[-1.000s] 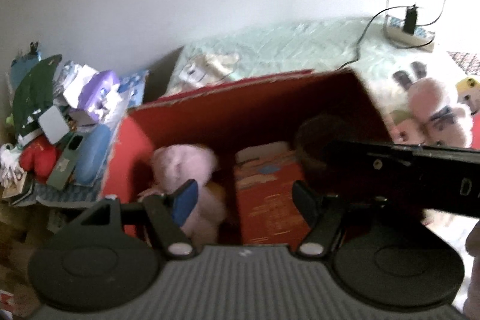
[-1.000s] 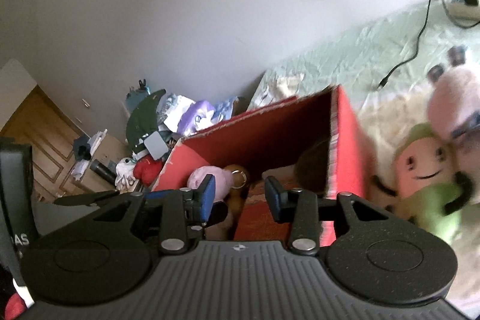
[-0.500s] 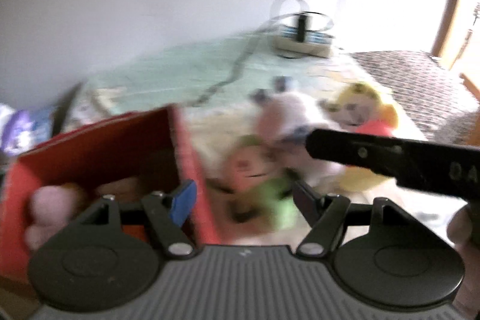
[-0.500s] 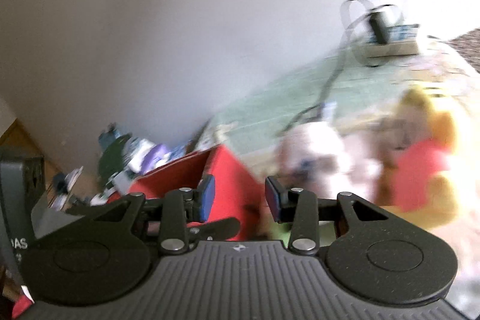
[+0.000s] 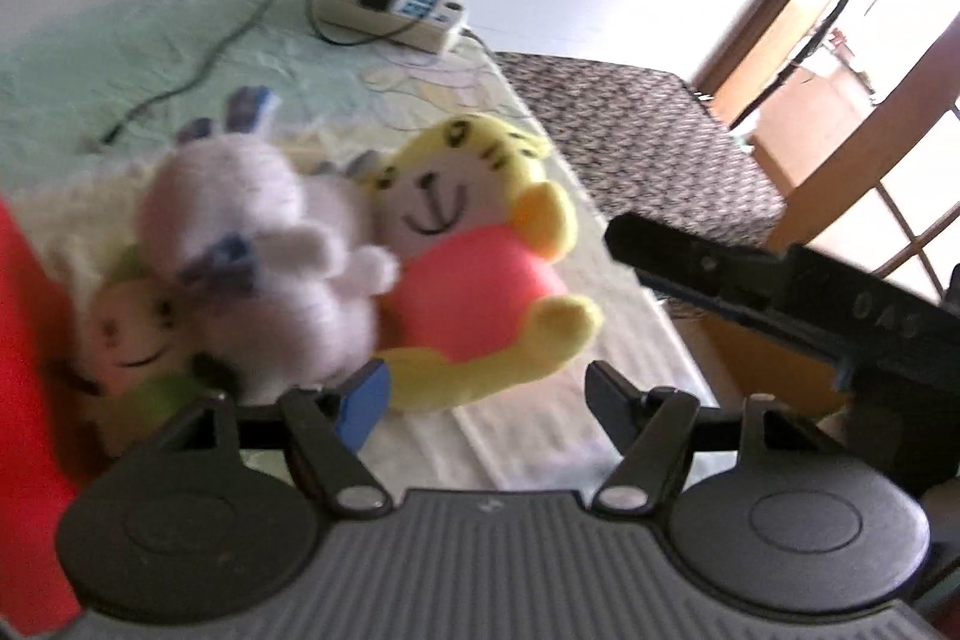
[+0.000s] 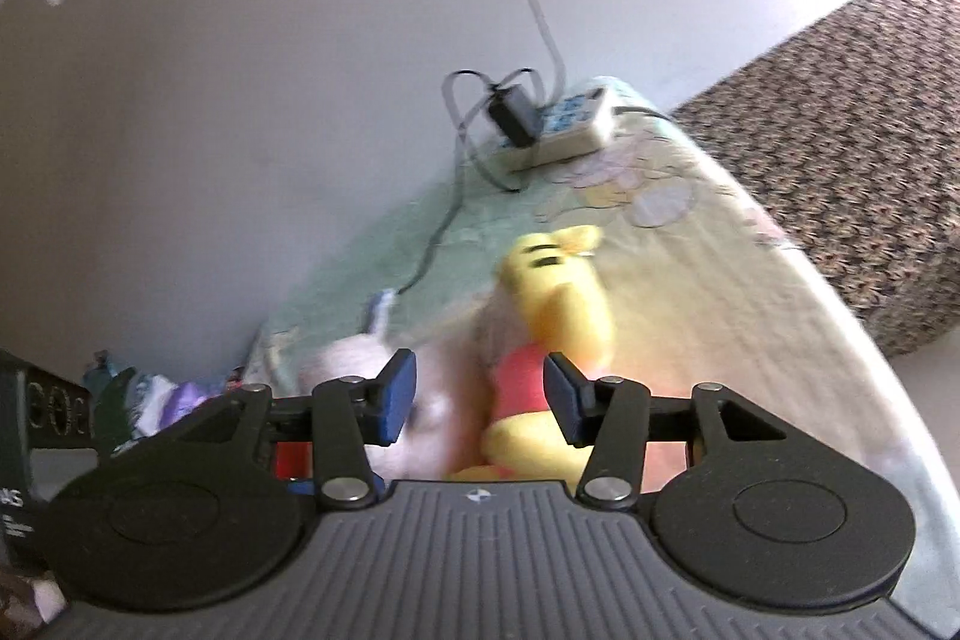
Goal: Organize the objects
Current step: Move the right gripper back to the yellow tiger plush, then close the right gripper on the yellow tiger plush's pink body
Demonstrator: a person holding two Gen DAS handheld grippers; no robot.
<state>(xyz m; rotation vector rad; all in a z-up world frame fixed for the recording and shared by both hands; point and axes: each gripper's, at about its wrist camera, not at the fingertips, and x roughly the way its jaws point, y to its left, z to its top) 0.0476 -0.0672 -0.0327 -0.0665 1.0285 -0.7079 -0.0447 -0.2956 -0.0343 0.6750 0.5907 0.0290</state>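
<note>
Three plush toys lie together on the bed: a yellow tiger in a pink shirt [image 5: 474, 268] [image 6: 540, 340], a pale pink rabbit [image 5: 264, 244] [image 6: 354, 370] and a doll in green [image 5: 132, 340]. The red box [image 5: 24, 370] edges the left wrist view at far left. My left gripper [image 5: 486, 394] is open, just in front of the tiger's feet, holding nothing. My right gripper [image 6: 477, 394] hangs above the tiger with its jaws opening; nothing is pressed between its pads. It also shows as a black bar [image 5: 750, 280] at the right of the left wrist view.
A white power strip [image 5: 396, 4] [image 6: 558, 124] with a black charger and trailing cables lies at the bed's far end by the wall. A speckled dark cushion [image 5: 636, 124] [image 6: 840, 112] borders the bed on the right. Clutter [image 6: 156, 394] sits beyond the bed at left.
Both views have swung right from the red box with its toys to the plush toys on the bed. The right gripper's jaws have spread wider.
</note>
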